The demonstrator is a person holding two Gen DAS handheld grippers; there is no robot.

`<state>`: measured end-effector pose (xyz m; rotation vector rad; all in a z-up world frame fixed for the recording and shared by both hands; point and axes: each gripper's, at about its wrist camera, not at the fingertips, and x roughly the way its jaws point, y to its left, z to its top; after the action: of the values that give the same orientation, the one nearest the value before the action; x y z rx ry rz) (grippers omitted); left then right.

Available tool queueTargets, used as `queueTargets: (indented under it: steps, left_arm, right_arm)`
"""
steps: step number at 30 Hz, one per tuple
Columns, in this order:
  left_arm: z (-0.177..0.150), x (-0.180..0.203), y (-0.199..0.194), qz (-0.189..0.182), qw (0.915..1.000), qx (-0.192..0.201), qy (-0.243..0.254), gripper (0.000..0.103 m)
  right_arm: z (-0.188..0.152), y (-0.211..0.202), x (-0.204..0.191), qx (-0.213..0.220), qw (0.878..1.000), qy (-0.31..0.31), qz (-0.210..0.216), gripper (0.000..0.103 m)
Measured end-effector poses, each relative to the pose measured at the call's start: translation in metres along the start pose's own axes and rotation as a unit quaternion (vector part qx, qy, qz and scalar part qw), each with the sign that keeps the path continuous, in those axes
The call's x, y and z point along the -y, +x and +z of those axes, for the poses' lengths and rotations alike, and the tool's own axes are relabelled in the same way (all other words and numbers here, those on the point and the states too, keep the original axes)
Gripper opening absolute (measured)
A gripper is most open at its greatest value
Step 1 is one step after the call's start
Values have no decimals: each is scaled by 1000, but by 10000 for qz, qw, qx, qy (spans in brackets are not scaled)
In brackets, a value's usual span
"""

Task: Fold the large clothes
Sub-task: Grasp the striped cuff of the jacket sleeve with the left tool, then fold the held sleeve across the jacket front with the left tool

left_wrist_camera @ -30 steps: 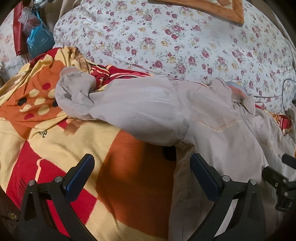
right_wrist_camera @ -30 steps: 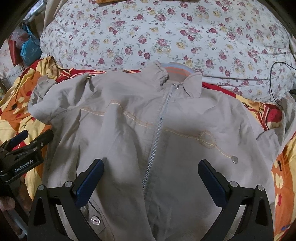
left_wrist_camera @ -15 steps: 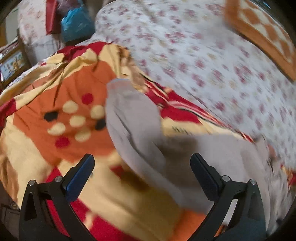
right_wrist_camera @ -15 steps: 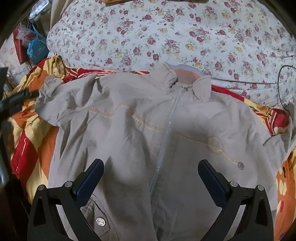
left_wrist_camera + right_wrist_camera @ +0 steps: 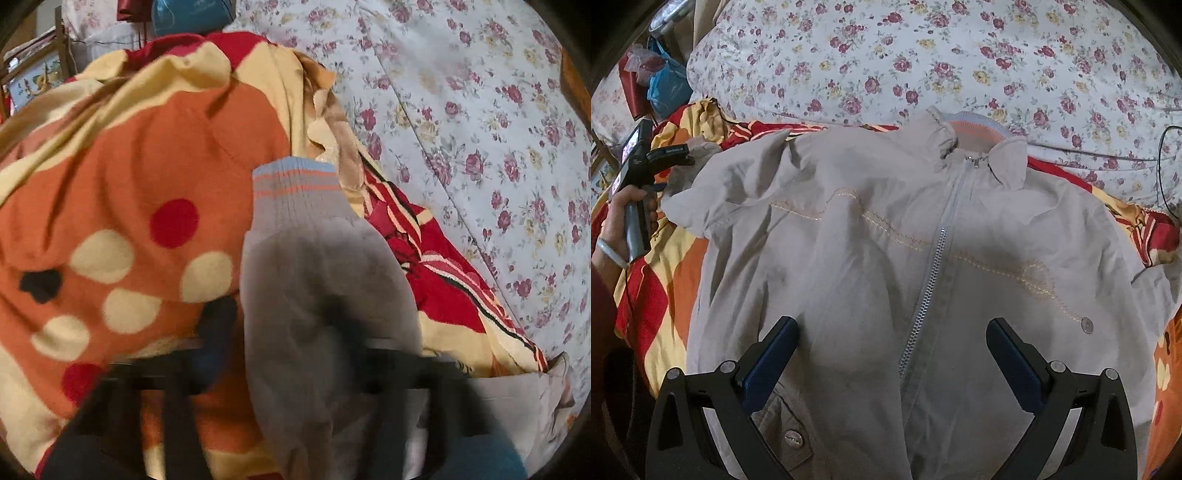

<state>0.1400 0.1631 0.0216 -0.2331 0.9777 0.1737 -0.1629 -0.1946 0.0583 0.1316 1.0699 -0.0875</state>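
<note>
A beige zip-up jacket [image 5: 886, 258] lies front-up on the bed, collar toward the floral pillow. Its left sleeve [image 5: 317, 295], ending in a ribbed striped cuff [image 5: 295, 184], runs away from the left wrist camera. My left gripper [image 5: 284, 332] is blurred; its fingers sit on either side of the sleeve and appear to be closing on it. In the right wrist view the left gripper [image 5: 677, 155] is at the sleeve end at the left. My right gripper [image 5: 890, 350] is open and empty above the jacket's lower front, astride the zipper [image 5: 934, 266].
An orange, red and yellow patterned blanket [image 5: 129, 184] covers the bed under the jacket. A big floral pillow [image 5: 923, 62] lies behind the collar. A blue bag [image 5: 666, 85] and red items sit at the far left. A black cable [image 5: 1163, 166] runs at the right.
My left gripper has swung left to the sleeve and its fingers have come in around it. The right gripper has moved slightly nearer over the jacket and stays open.
</note>
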Motion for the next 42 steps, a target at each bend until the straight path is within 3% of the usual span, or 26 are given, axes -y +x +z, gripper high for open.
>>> queueTargets:
  steps: [5, 11, 15, 18, 23, 26, 29, 33, 37, 40, 42]
  left_arm:
    - [4, -1, -23, -235, 9995, 195, 55, 1]
    - [16, -1, -93, -409, 9952, 772, 439, 1]
    - [15, 9, -146, -746, 9896, 1083, 585, 1]
    - [2, 43, -193, -1133, 9777, 1401, 1079, 1]
    - [-38, 119, -254, -2028, 9464, 1661, 1888, 1]
    - [-75, 179, -262, -2489, 9263, 1481, 2410, 1]
    - [-119, 230, -252, -2779, 9128, 1126, 2773, 1]
    - [-180, 281, -224, -3102, 9030, 434, 2940, 1]
    - [-229, 312, -197, -3100, 8957, -29, 3187, 1]
    - [-246, 318, -193, -3066, 8866, -249, 3454, 21]
    - [-244, 308, -198, -3040, 8850, -260, 3518, 43]
  right_arm:
    - [-3, 3, 7, -66, 9999, 110, 58, 102]
    - [-5, -8, 15, 63, 9995, 277, 150, 102]
    - [-5, -19, 18, 175, 9991, 324, 202, 102]
    - [-6, -30, 27, 305, 9988, 373, 108, 102]
    - [-10, -48, 55, 509, 9962, 708, -39, 102]
    - [-15, -56, 74, 572, 9942, 905, -115, 102]
    - [-20, -60, 91, 581, 9926, 1044, -229, 102]
    - [-27, -60, 118, 484, 9898, 1278, -415, 102]
    - [-38, -57, 142, 338, 9855, 1595, -473, 102]
    - [-42, -56, 149, 302, 9840, 1703, -419, 102]
    - [-41, -57, 149, 315, 9846, 1666, -430, 102]
